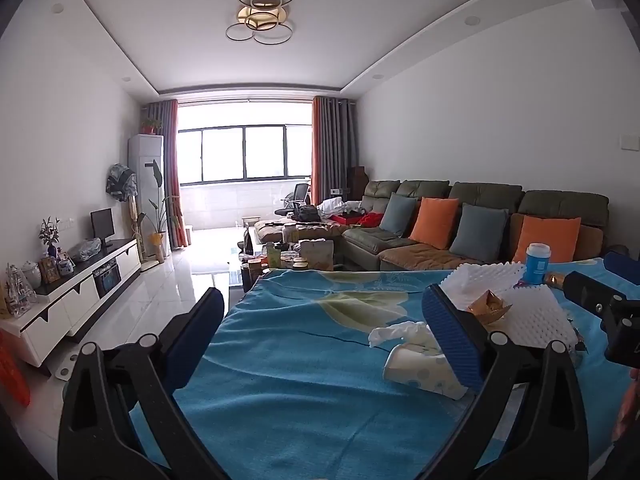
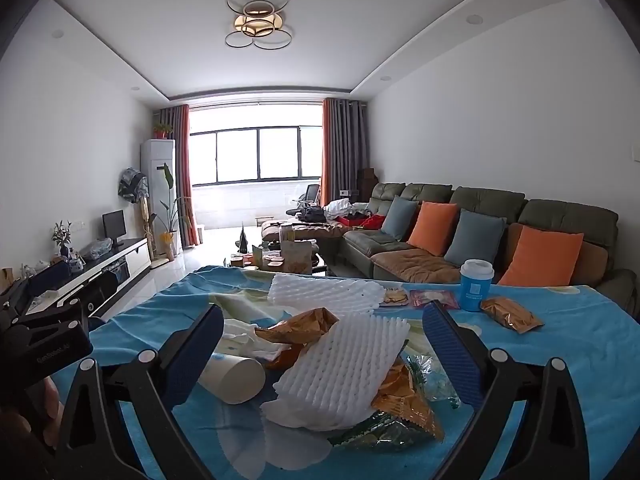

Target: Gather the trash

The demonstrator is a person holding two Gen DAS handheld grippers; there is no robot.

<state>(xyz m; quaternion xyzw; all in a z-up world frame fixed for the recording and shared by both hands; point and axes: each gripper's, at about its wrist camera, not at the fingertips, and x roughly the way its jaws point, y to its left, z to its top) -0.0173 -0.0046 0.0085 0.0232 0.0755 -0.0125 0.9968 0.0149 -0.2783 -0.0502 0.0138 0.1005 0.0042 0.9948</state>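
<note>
Where foam netting (image 2: 344, 364) lies, right hand-held gripper (image 2: 324, 354) agape around it.

A paper cup (image 2: 234, 376) lay on its side at 8 o'clock in the heap, its mouth toward 5 o'clock. Crumpled tissue (image 2: 244, 334) sat just behind it. A white foam net (image 2: 344, 372) lay tilted over gold wrappers (image 2: 404, 400); a second net (image 2: 324, 294) lay at 12 o'clock. A blue cup (image 2: 475, 285) stood upright at 2 o'clock.
</note>
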